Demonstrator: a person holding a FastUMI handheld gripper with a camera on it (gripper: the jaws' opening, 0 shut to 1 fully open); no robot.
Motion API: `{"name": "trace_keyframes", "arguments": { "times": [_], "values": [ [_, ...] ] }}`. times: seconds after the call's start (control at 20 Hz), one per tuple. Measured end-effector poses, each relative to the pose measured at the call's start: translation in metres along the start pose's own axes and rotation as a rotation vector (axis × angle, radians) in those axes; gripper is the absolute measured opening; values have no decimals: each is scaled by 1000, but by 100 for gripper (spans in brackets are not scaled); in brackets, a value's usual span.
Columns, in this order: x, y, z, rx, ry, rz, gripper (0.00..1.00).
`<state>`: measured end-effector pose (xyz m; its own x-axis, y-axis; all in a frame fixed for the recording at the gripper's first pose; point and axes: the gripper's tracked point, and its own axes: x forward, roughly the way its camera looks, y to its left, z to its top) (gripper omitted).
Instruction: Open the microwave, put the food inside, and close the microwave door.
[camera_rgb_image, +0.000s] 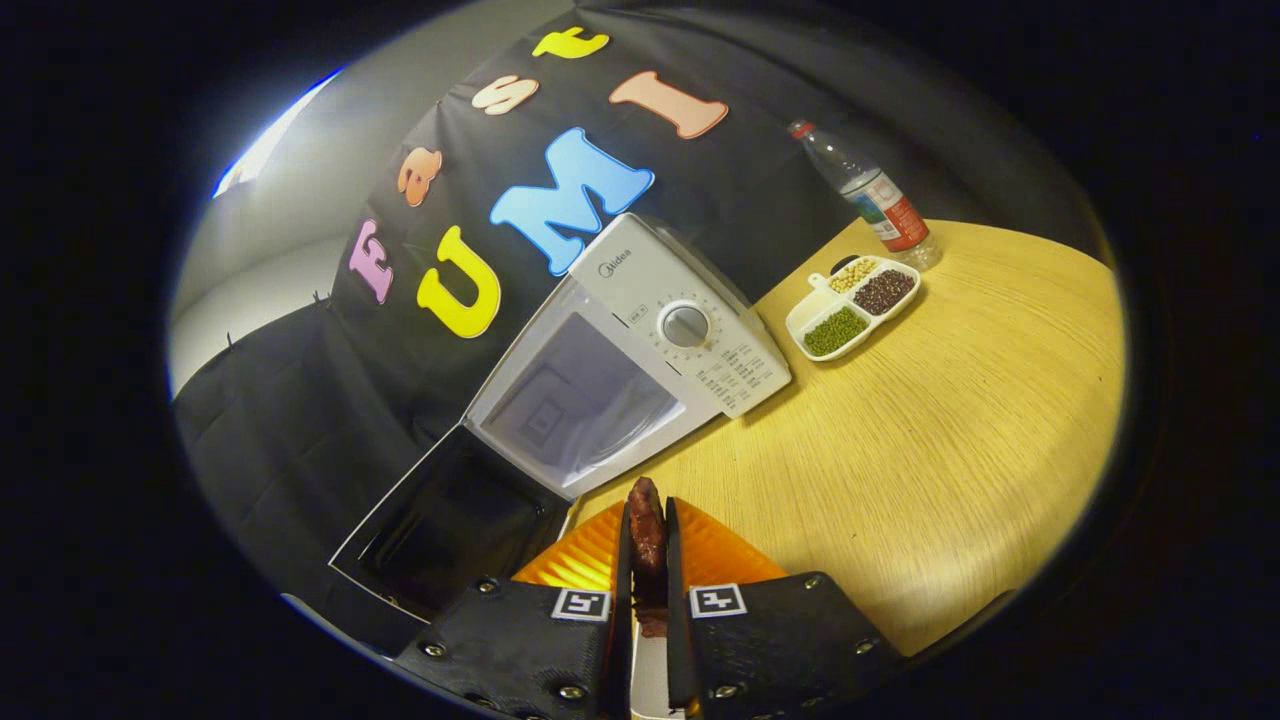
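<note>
A dark reddish sausage sat clamped between both fingers of the hand-held gripper, which was nearly closed on it. Just ahead stood the white microwave, its door swung open. Beyond it to the right, a divided dish of beans and a plastic bottle rested on the desk.

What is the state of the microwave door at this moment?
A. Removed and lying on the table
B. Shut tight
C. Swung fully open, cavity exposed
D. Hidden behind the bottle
C: the microwave door hangs open off the cavity, while the gripper is shut on a dark piece of food just ahead of the opening.
</note>
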<state>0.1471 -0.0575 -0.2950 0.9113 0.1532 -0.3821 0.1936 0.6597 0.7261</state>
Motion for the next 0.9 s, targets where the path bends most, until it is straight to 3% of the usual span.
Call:
{"name": "trace_keyframes", "arguments": {
  "times": [0.35, 0.65, 0.9],
  "values": [
    [28, 67, 11, -60, -29, 28, 14],
    [109, 130, 12, -150, -97, 53, 14],
    [179, 147, 16, -178, -146, 30, 14]
  ]
}}
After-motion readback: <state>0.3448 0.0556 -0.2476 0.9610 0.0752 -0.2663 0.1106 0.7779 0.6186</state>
